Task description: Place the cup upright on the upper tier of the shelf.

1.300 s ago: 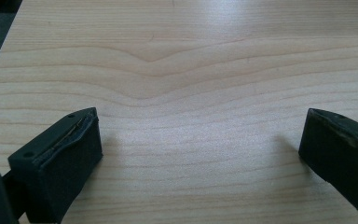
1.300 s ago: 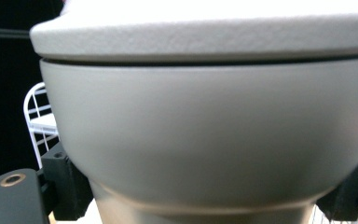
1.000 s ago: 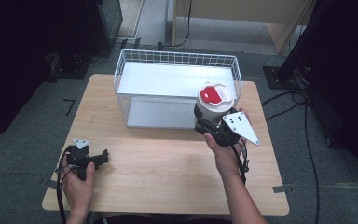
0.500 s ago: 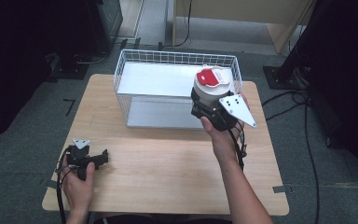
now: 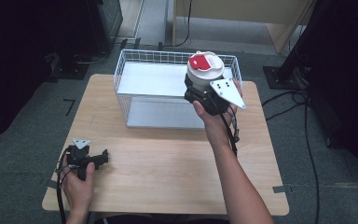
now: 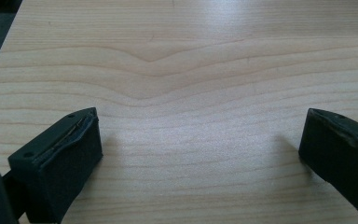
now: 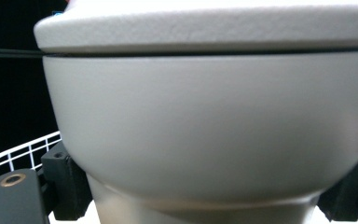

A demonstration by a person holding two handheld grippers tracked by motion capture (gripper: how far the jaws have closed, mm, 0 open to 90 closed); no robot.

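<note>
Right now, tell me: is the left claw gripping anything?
No. In the left gripper view the left claw has its jaws spread wide over bare wooden table, with nothing between them.

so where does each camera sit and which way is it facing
High view: above the person's side, looking forward and down on the table; both forearms, left gripper, right gripper holding the cup over the wire basket.
Left gripper view: on the left gripper, facing bare tabletop between its spread fingers.
Right gripper view: on the right gripper, close on the cup, fingers on both sides.
Shared: high and right views show cup and basket.
</note>
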